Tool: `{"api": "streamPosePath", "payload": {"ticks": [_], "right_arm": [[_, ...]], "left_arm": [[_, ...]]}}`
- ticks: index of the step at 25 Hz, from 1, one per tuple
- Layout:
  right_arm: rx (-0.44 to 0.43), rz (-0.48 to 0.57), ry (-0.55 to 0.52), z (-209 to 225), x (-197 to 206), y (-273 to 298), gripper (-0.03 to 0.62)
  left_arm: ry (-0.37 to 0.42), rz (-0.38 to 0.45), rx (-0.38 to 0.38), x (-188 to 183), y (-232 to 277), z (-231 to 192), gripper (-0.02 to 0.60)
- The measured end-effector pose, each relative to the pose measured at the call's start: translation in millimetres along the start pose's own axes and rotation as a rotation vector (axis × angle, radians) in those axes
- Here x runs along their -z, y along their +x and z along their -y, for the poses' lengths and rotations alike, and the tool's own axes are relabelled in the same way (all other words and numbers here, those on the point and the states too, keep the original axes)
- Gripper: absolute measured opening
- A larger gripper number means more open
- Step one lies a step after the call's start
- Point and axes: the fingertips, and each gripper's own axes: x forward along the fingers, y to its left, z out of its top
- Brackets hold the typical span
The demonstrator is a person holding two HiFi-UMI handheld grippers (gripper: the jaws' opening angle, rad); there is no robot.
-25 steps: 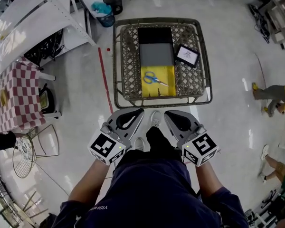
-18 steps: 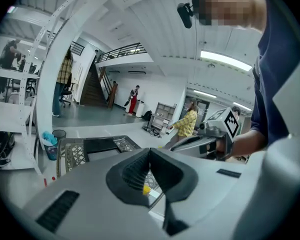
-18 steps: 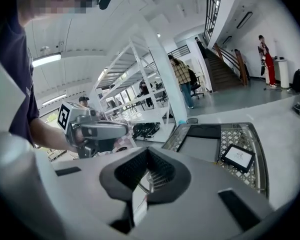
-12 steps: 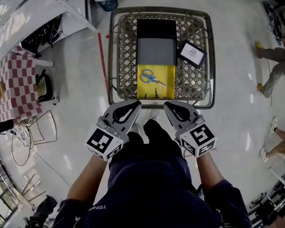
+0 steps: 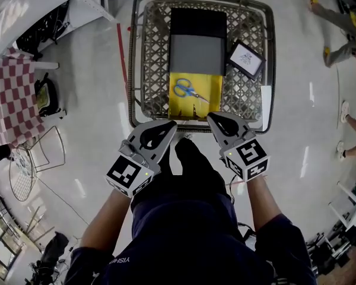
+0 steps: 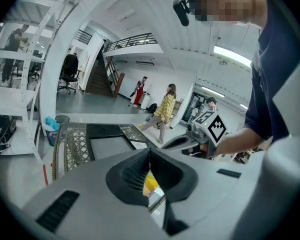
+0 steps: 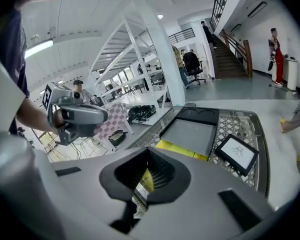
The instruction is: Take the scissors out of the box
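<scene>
Scissors (image 5: 188,91) lie flat in the yellow box (image 5: 209,82) in the wire basket (image 5: 141,58), and the left claw (image 5: 169,125) and right claw (image 5: 211,118), both closed tight and empty, might only shove them unless opened first.

scissors (image 5: 189,91) in box (image 5: 212,94), box in basket (image 5: 132,58)

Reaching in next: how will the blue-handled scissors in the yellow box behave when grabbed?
Lying flat and thin on the floor of the yellow box, the blue-handled scissors are probably light but hard to get under. Their slim metal blades would likely slip in a pinch; the handle loops seem surer. They may pivot open when lifted.
</scene>
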Motion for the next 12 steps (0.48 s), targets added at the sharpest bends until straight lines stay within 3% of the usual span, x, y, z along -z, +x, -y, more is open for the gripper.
{"api": "streamPosePath", "payload": {"ticks": [12], "right_arm": [[0.035,-0.164,-0.051,27.3,28.5,60.2,0.018]], "left_arm": [[-0.06,-0.036,0.043,22.9,3.3,-31.4,0.025]]}}
